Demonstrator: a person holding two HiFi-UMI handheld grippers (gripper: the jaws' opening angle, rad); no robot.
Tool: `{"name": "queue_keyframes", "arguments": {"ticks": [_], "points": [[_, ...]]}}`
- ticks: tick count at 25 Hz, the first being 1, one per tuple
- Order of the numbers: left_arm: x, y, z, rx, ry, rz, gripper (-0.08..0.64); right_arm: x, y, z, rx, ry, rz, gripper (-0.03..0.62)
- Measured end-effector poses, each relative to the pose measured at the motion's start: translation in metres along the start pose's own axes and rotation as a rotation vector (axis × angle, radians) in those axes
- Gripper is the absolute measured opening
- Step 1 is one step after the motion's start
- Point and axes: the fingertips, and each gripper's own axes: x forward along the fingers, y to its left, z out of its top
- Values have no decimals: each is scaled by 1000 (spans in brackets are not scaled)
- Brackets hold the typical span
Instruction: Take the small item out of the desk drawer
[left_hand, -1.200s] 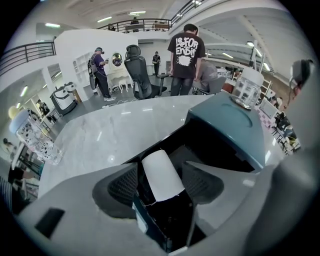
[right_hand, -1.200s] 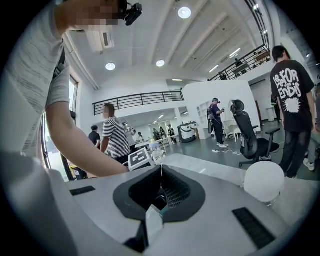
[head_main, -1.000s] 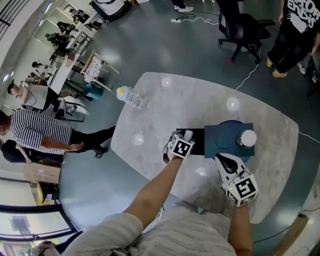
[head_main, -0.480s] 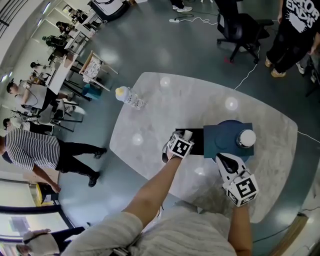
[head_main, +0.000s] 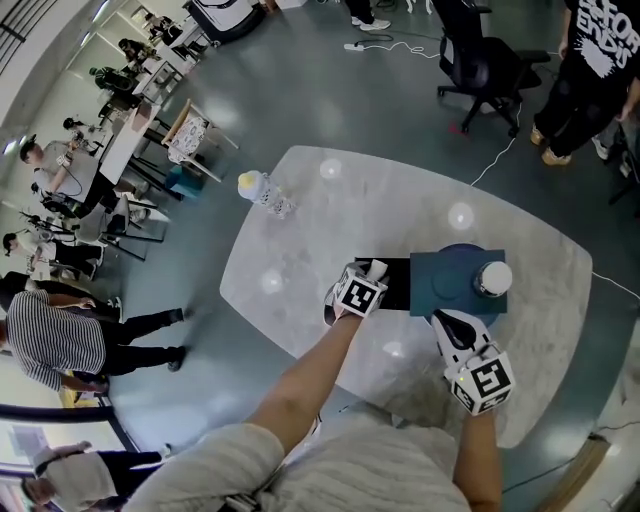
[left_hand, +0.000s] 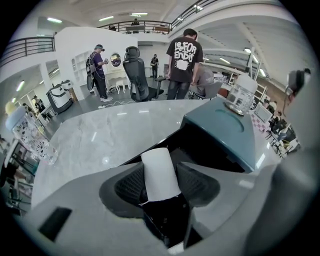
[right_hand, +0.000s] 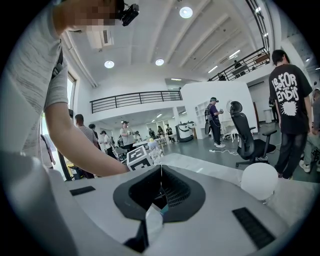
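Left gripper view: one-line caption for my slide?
Left gripper, fingers just closing, grips a small white cylinder at the open black drawer of a teal box on a marble table.

Left hand-held gripper (head_main: 373, 271), just closing, seemingly pinches white item (head_main: 377, 265) over drawer (head_main: 398, 286).

A small white cylinder (left_hand: 159, 172) sits lengthwise in the just-closing jaws of the left hand-held gripper (left_hand: 162, 175), pads pressing it, at the open black drawer (left_hand: 215, 150).

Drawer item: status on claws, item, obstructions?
Left claw just closing, pads on white cylinder at open drawer. Right claw shut, empty. Nothing seen in the way.
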Motion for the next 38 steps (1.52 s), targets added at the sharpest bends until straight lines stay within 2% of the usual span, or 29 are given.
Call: {"name": "queue_keyframes", "arguments": {"ticks": [5,15,38], "points": [[-18,3,18,11,-87,23,211,-2,8,3,-12,-2,0,9],[-46,-10,35,-43,-206,-34,209,-8,19,6,-26,-1,-12,9],[-120,-52,67,-40,-470,-146,209,-11,38,10,-47,-2,-35,9]]}}
